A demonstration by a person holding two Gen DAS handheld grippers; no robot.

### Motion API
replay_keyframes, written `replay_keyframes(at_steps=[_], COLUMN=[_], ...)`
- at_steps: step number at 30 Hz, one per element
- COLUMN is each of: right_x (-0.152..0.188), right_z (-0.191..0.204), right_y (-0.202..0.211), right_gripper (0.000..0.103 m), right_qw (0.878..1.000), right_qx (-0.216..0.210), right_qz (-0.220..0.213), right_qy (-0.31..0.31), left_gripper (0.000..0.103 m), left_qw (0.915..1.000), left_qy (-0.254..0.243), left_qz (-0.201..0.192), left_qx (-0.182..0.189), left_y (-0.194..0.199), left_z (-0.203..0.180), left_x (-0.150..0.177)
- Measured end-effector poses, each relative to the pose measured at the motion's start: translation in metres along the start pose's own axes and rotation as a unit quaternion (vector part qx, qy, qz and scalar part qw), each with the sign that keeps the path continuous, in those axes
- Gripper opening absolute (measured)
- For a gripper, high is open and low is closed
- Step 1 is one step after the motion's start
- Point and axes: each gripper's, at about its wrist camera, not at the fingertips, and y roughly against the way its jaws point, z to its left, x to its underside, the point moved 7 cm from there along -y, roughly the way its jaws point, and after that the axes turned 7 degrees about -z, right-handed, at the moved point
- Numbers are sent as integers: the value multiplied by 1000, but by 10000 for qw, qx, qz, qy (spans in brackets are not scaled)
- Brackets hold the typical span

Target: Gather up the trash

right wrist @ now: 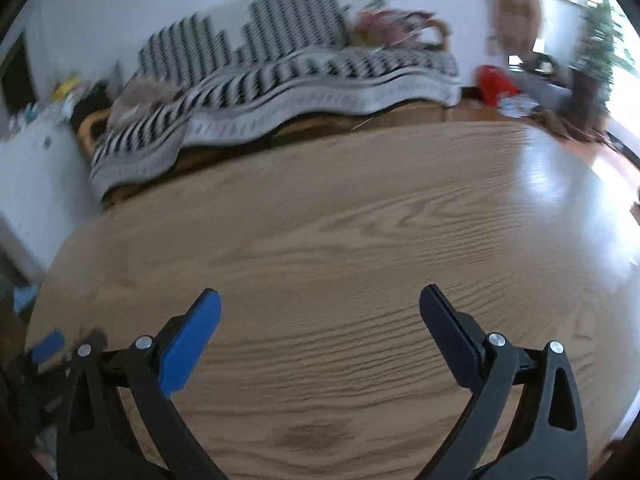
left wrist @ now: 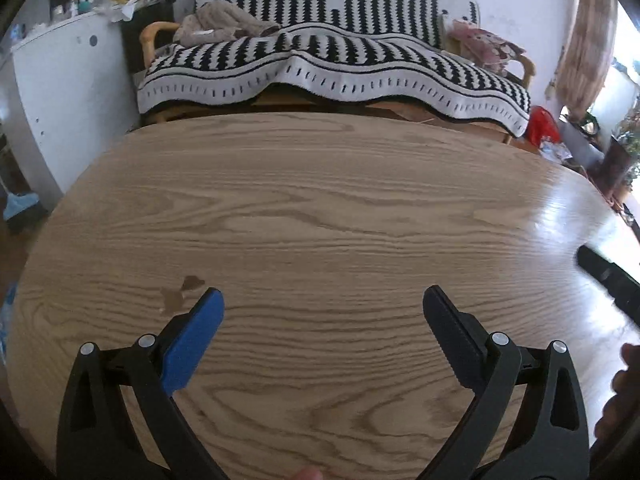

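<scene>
My left gripper point(left wrist: 323, 300) hangs open over a wooden table point(left wrist: 320, 216), its blue and black fingers wide apart with nothing between them. A small brown stain point(left wrist: 182, 290) marks the wood just beyond the blue finger. My right gripper point(right wrist: 319, 302) is open too, above the same table point(right wrist: 340, 220), and holds nothing; its view is blurred. The black tip of the other gripper point(left wrist: 608, 276) shows at the right edge of the left wrist view, and a blue finger tip point(right wrist: 48, 346) at the lower left of the right wrist view. No piece of trash shows on the tabletop.
Behind the table stands a sofa under a black-and-white blanket point(left wrist: 332, 60) with a beige plush toy point(left wrist: 224, 22). A white cabinet point(left wrist: 60, 92) with clutter on top is at the left. A red bag point(left wrist: 542, 126) and floor clutter lie at the right near a plant point(right wrist: 600, 20).
</scene>
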Motion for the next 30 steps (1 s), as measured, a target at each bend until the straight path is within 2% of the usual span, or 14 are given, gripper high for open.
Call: replay_keyframes(at_steps=[4,15,20,27,30], right_x=[8,21,21,24,25], right_z=[3,2,2,-14,-17], right_y=[-7,-3,-2,-5,-5], right_gripper=[96,96,96,96,96], right_qw=[9998,9994,9987,9988,9990], right_qx=[73,3,83,184,151], right_qz=[100,234,213,262,305], right_qy=[185,239,453,373,295], left_gripper=[97,97,97,97,97], left_qw=[9997,9999,9996,9998,9998], left_qy=[-121,-70,-230,-82,-111], left_qz=[-89,88,-17,86,171], left_qx=[-191,-46,-133,-161,-56], left_y=[-7,-29,-29,-35,-38], left_z=[11,7,2,-1,-7], left_x=[-3,0,-3,-2,1])
